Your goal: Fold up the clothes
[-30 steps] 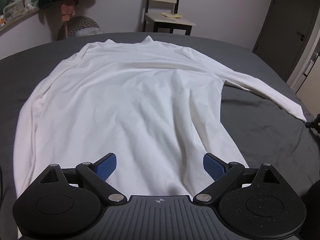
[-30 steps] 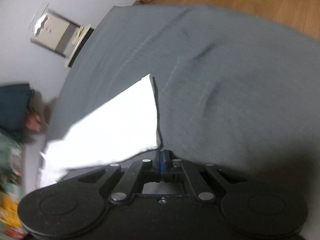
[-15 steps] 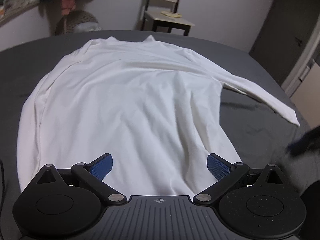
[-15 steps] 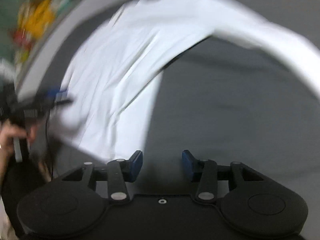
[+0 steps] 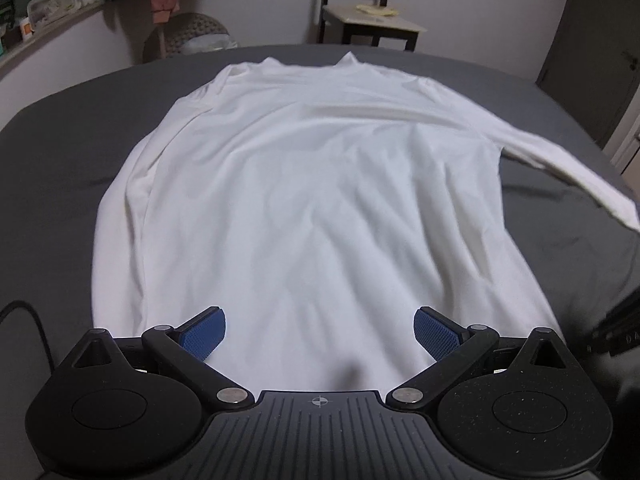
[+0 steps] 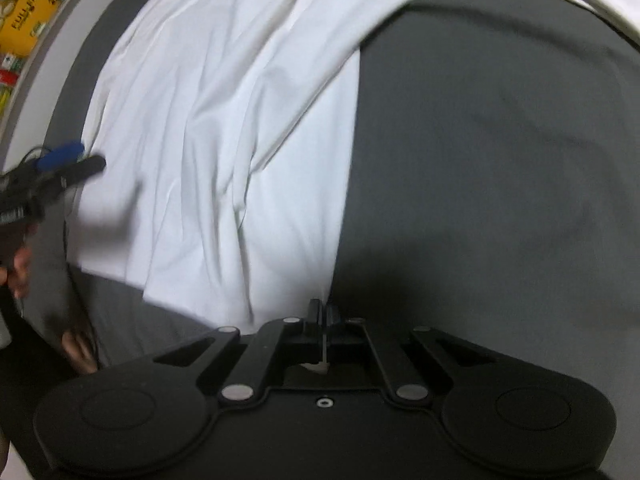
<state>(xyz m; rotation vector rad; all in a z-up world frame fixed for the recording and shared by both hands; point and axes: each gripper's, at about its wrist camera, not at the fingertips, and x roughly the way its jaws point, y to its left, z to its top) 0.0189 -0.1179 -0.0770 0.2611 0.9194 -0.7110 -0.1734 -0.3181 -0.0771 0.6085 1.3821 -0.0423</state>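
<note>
A grey bed (image 5: 72,128) fills both views, with a pale wall, a dark wooden chair (image 5: 372,20) and a dark door (image 5: 592,48) beyond its far edge, and a cluttered shelf (image 5: 44,4) along the left. A white long-sleeved shirt (image 5: 320,184) lies spread flat on the bed, collar far, one sleeve (image 5: 568,168) stretched out to the right. The left claw (image 5: 320,332) hovers over the hem with its blue pads spread wide, holding nothing. The right claw (image 6: 323,320) sits low at the hem's right corner, pads pressed together with a sliver of white fabric pinched between them. A hand (image 6: 20,268) grips the left claw's handle.
</note>
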